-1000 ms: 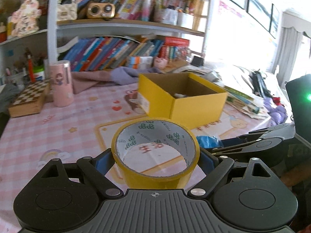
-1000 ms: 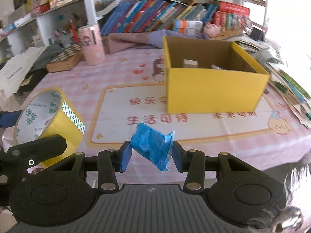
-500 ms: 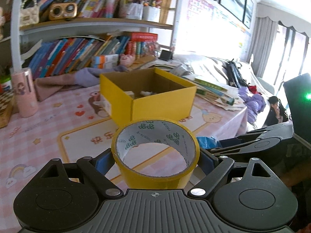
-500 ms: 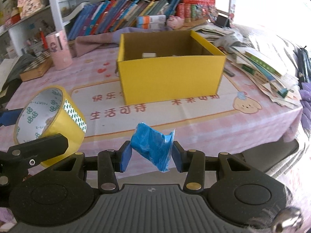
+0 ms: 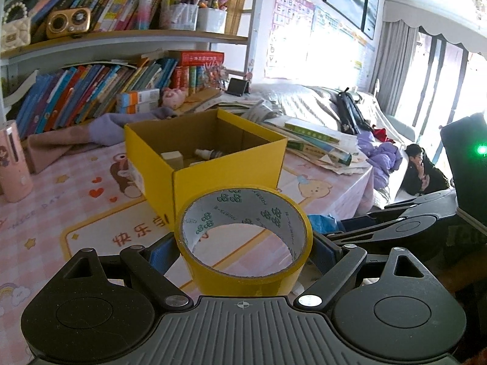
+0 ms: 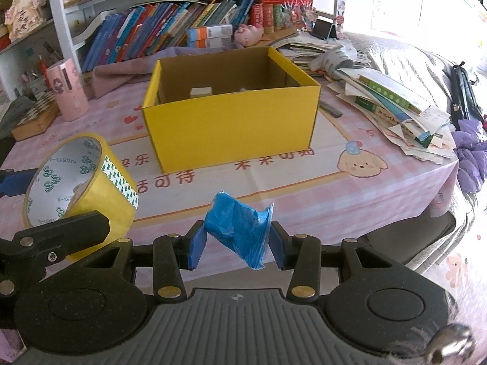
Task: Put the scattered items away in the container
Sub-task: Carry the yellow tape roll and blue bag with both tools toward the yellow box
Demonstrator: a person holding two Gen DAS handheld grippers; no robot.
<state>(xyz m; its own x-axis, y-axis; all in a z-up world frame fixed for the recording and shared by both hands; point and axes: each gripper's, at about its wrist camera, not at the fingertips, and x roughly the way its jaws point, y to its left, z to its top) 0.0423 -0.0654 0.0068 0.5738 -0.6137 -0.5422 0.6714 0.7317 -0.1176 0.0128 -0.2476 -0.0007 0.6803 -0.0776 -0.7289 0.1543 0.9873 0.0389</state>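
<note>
A roll of yellow tape [image 5: 243, 237] is clamped between the blue pads of my left gripper [image 5: 242, 251], held above the pink tablecloth; the same tape roll [image 6: 79, 182] shows at the left of the right wrist view. My right gripper [image 6: 237, 240] is shut on a crumpled blue plastic packet [image 6: 240, 228], and that blue packet [image 5: 322, 223] peeks out beside the tape in the left wrist view. Ahead stands the open yellow cardboard box [image 6: 231, 121], the same yellow box [image 5: 207, 161] holding a white block [image 5: 172, 156] and a small bottle [image 5: 208, 153]. Both grippers hover short of its near wall.
A pink cylindrical cup [image 6: 67, 91] and a chessboard box [image 6: 36, 118] stand left of the box. A pile of books and papers [image 6: 392, 106] covers the table's right end. Bookshelves [image 5: 106, 91] line the back. A person sits on the floor far right [image 5: 421, 167].
Both grippers have swung to the right with their loads still held. The yellow box has shifted leftward and grown larger in both views; the table's right edge and window side have come into sight.
</note>
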